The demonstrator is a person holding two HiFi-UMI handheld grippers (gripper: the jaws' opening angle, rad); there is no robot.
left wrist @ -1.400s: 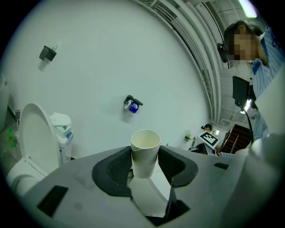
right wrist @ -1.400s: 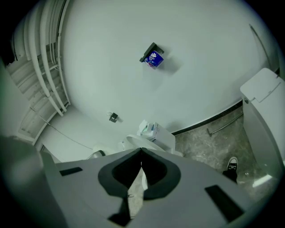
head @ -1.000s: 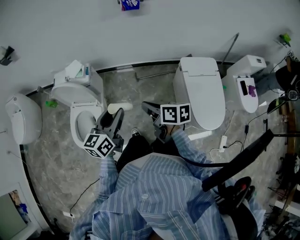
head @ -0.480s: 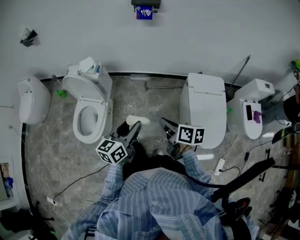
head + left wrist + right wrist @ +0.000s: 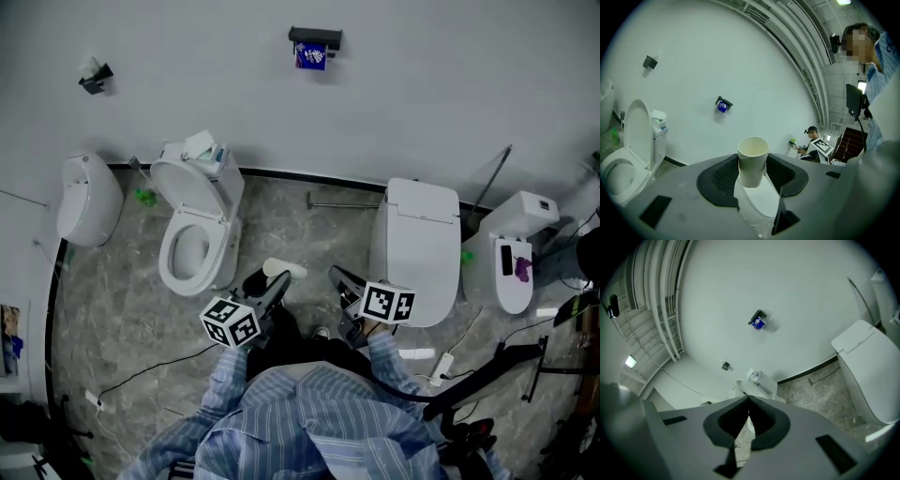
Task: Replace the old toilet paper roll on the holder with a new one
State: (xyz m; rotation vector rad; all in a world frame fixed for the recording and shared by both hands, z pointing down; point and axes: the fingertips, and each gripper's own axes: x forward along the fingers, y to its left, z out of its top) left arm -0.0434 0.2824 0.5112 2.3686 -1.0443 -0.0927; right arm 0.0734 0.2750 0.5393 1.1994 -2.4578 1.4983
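Gripping a hollow white roll (image 5: 284, 269) in the left gripper (image 5: 269, 285), pads pressed on its sides. Long axis in line with the jaws, open end forward toward the white wall (image 5: 441, 94), jutting past the tips. Right gripper (image 5: 336, 275) just beside, closed tight on nothing. Below, grey marbled floor (image 5: 291, 220). High on the wall, well apart from the roll, a dark holder (image 5: 315, 37) with something blue (image 5: 311, 56) in it. Along the floor's wall edge: an open-lidded toilet (image 5: 192, 246) at left, a closed one (image 5: 418, 246) at right, a metal bar (image 5: 345, 201) between. Bare floor between the two toilets up to the wall. Cable (image 5: 159, 361) trailing near the floor's left edge.
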